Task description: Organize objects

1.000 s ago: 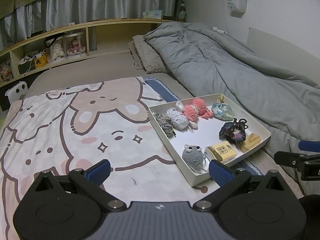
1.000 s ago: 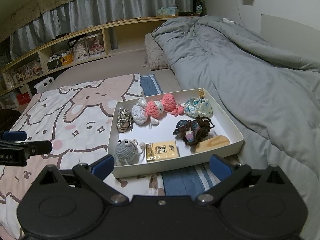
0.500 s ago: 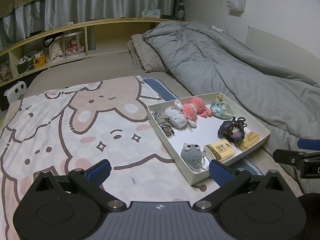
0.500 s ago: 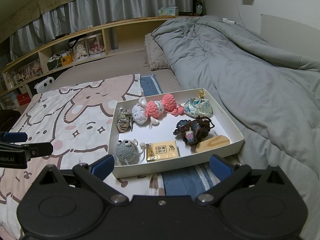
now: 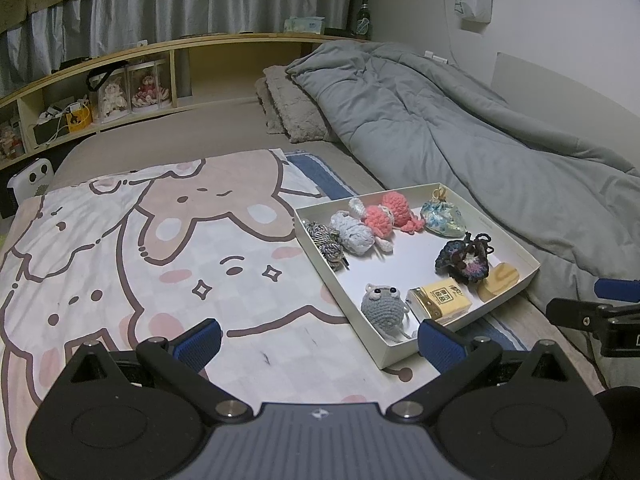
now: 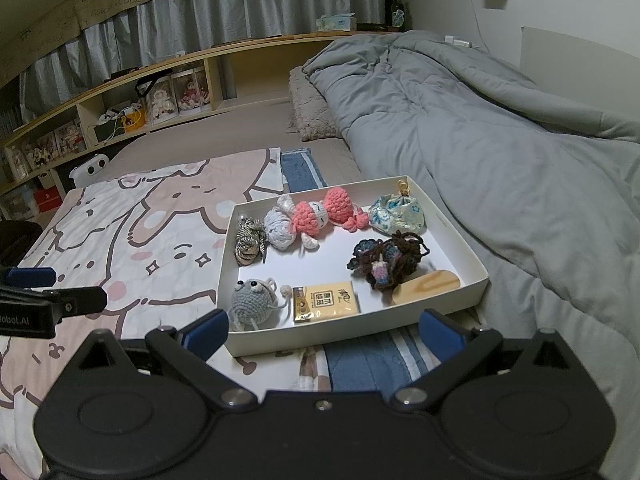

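Right gripper (image 6: 322,332): fingers spread wide and holding nothing, hovering just short of the tray's near wall.
Left gripper (image 5: 318,338): fingers likewise wide apart and empty, off the tray's left corner, over the cartoon blanket (image 5: 160,248).
White tray (image 6: 360,334): a shallow box resting on the bed with every small thing inside it; its thin walls looked likely to flex, so best gripped at a corner.
Grey crochet mouse (image 6: 253,302): near-left corner of the tray, soft and light; the round body looked the safest hold, not the thin tail.
Yellow packet (image 6: 325,302): lying flat just right of the mouse; glossy and probably slippery, so pinch across an edge.
Wooden piece (image 6: 426,285): near-right corner, partly under the dark yarn; stiff, smooth and low, awkward to get fingers beneath.
Dark crochet flower (image 6: 386,262): floppy, with loose loops that could snag; take the dense middle.
Striped yarn bundle (image 6: 249,240): by the left wall, squashy and light.
White and pink crochet doll (image 6: 308,220): along the far side, touching the white yarn ball (image 6: 280,228); soft, grip the thick torso.
Floral pouch (image 6: 396,214): far-right corner, limp cloth with a gold clasp on top; the gathered neck looked best.
Grey duvet (image 6: 480,140): heaped on the bed beyond and right of the tray.
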A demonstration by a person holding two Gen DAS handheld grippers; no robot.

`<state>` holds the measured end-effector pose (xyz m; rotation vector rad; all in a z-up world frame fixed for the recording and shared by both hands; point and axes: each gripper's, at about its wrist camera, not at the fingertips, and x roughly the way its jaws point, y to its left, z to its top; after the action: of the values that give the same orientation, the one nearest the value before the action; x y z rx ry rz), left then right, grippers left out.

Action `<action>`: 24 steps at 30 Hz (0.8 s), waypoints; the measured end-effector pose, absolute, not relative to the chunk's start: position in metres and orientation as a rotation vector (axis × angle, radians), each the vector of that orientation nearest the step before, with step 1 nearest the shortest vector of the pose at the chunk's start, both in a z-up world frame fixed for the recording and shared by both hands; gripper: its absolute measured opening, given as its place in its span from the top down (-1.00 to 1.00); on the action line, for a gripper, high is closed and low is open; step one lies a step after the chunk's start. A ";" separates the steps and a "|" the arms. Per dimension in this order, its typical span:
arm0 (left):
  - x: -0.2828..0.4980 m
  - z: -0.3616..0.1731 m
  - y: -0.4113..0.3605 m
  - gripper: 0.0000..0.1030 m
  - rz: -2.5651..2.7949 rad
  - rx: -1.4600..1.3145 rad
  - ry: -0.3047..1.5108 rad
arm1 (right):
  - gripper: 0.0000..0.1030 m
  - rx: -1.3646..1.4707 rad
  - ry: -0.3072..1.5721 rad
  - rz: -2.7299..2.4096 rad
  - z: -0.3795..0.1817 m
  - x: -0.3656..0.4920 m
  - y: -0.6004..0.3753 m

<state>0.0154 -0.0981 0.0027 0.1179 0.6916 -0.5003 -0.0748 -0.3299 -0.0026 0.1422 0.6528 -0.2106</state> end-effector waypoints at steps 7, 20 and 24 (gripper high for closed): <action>0.014 0.002 -0.099 -1.00 -0.504 0.120 0.693 | -0.99 0.143 0.652 -0.211 -0.003 -0.075 -0.330; 0.014 0.001 -0.100 -1.00 -0.504 0.121 0.695 | -0.99 0.143 0.654 -0.210 -0.003 -0.075 -0.328; 0.014 0.000 -0.100 -1.00 -0.505 0.121 0.695 | -0.99 0.142 0.654 -0.210 -0.003 -0.075 -0.328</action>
<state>0.0138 -0.1000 0.0004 0.1206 0.6950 -0.5050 -0.0753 -0.3279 -0.0026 0.1424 0.6537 -0.2099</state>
